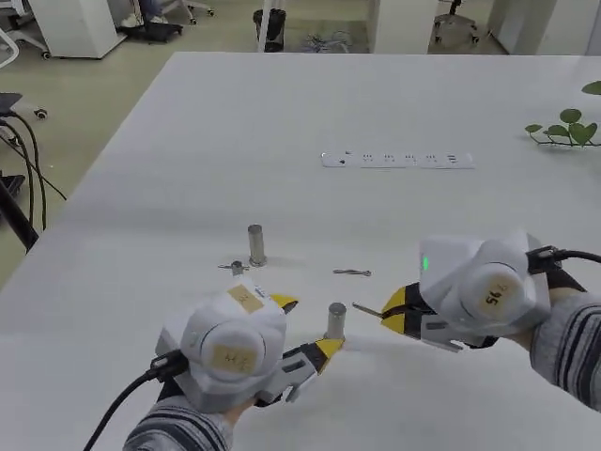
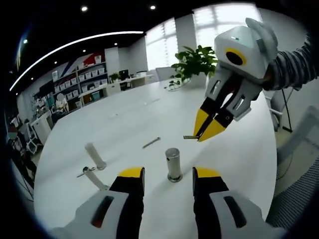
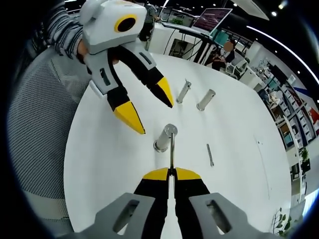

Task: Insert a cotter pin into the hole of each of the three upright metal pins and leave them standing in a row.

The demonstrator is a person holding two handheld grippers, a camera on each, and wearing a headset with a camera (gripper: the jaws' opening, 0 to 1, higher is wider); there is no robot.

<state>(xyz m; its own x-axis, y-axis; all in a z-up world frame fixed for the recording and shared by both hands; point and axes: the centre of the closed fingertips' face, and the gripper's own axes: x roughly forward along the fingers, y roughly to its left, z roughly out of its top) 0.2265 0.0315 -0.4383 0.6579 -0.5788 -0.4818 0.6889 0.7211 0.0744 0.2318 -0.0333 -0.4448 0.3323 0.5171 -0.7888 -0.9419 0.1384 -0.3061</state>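
Observation:
Three metal pins stand on the white table [image 1: 188,169]. The near pin [image 1: 336,319] [image 2: 173,164] [image 3: 164,138] sits just ahead of my open left gripper [image 1: 307,325] [image 2: 169,175] [image 3: 149,110], between its yellow tips. My right gripper [image 1: 392,310] [image 3: 171,173] [image 2: 207,130] is shut on a cotter pin [image 1: 366,309] [image 3: 171,149] [image 2: 189,136], whose free end points at the top of that near pin. A second pin [image 1: 255,244] [image 2: 94,155] [image 3: 205,99] stands farther back. A third pin [image 1: 237,268] [image 2: 92,175] [image 3: 184,91] has a cotter pin through it.
A loose cotter pin [image 1: 352,272] [image 2: 151,143] [image 3: 210,154] lies flat beyond the near pin. A white power strip [image 1: 396,160] lies mid-table. A green plant [image 1: 568,130] reaches in at the right edge. The table's left edge drops to floor with cables.

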